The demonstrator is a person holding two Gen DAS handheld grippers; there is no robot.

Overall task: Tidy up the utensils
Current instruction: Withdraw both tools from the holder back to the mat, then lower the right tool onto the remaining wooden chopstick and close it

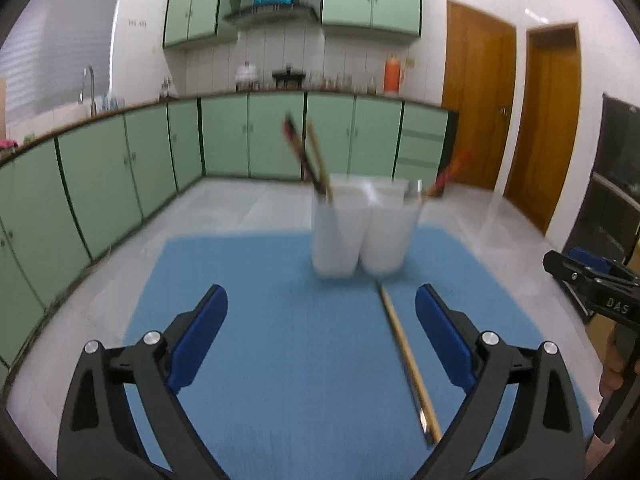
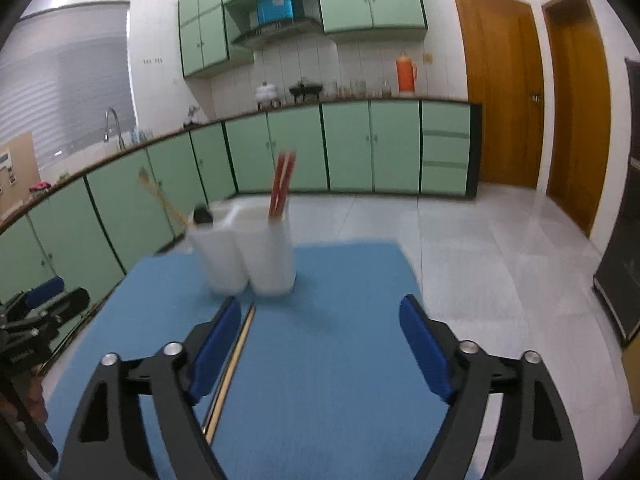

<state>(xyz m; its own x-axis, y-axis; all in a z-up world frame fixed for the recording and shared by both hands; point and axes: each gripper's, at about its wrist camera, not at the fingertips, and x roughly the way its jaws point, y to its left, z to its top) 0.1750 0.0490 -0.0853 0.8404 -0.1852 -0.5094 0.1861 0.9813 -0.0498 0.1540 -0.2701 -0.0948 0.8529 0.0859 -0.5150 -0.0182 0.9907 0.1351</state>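
Note:
A white utensil holder [image 1: 360, 236] with several compartments stands at the far side of a blue mat [image 1: 280, 360]. It holds dark and wooden chopsticks on the left and red ones on the right. A wooden chopstick pair [image 1: 408, 364] lies flat on the mat in front of it. My left gripper [image 1: 320, 316] is open and empty above the mat; the chopsticks lie just inside its right finger. In the right wrist view the holder [image 2: 248, 256] is ahead to the left, and the chopsticks [image 2: 232, 364] lie beside the left finger of my open, empty right gripper [image 2: 320, 328].
The mat [image 2: 340, 360] lies on a transparent table over a grey tiled floor. The right gripper [image 1: 592, 284] shows at the right edge of the left wrist view, the left gripper [image 2: 40, 308] at the left edge of the right wrist view. Green cabinets [image 2: 300, 148] and wooden doors stand behind.

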